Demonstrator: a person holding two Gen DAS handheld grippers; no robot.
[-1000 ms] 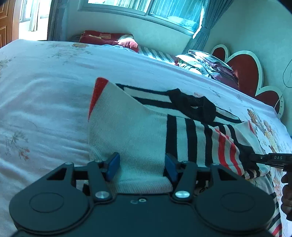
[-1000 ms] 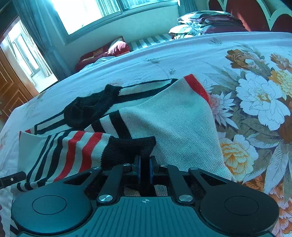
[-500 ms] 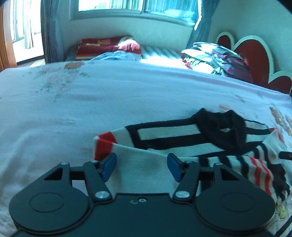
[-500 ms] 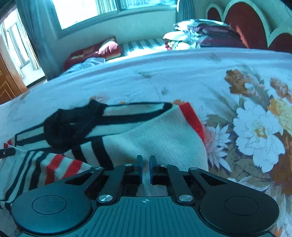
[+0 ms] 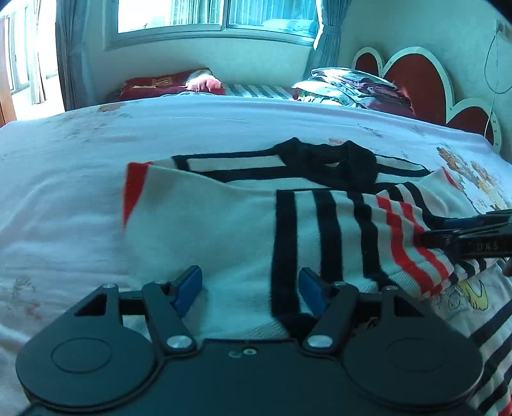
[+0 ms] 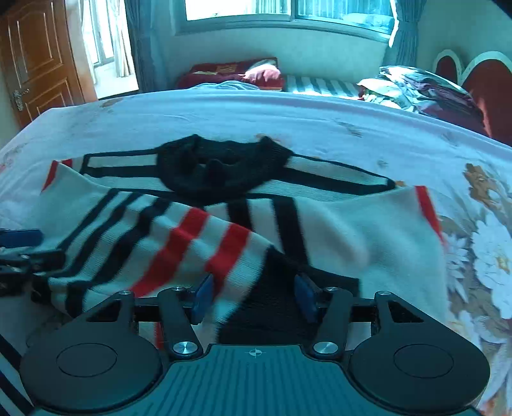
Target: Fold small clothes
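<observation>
The sweater (image 5: 224, 230) lies crosswise directly ahead of both grippers; left gripper (image 5: 249, 286) and right gripper (image 6: 254, 296) stand open (fabric between, unclamped).

Standing against the far wall under a wide window (image 5: 217, 16), with daylight pouring in past teal curtains (image 6: 144, 41). Showing a wooden panelled door (image 6: 38, 60) at the left. Spreading across the middle, a bed in a floral bedsheet (image 6: 352, 128). Rising at the right, a red heart-shaped headboard (image 5: 412, 76), with piled bedding (image 5: 352, 86) lying beside it.
</observation>
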